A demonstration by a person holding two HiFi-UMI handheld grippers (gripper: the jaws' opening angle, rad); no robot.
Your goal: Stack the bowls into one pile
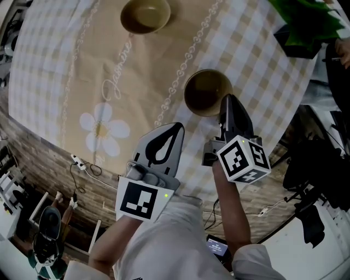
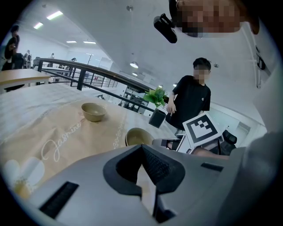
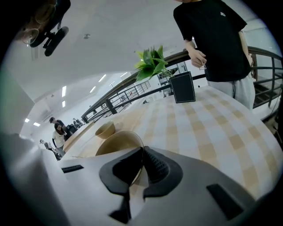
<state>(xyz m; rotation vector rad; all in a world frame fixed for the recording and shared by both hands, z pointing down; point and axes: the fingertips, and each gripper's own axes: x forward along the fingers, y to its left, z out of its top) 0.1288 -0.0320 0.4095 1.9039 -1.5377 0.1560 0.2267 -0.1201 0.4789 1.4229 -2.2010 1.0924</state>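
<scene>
Two tan bowls are on the round table's checked cloth (image 1: 65,82). The far bowl (image 1: 145,15) (image 2: 93,111) (image 3: 105,129) stands alone at the back. The near bowl (image 1: 205,92) (image 2: 138,136) (image 3: 116,145) is close to the table's front edge. My right gripper (image 1: 224,98) (image 3: 142,149) is shut on this bowl's right rim, with the thin wall between its pads. I cannot tell whether the bowl is off the cloth. My left gripper (image 1: 178,127) (image 2: 142,146) hovers left of and nearer than that bowl, shut with nothing in it.
A green plant in a black pot (image 1: 303,27) (image 2: 157,112) (image 3: 182,86) stands at the table's far right edge. A person in black (image 2: 192,99) (image 3: 216,39) stands beside it. The table edge curves just beneath my grippers; cables lie on the floor below.
</scene>
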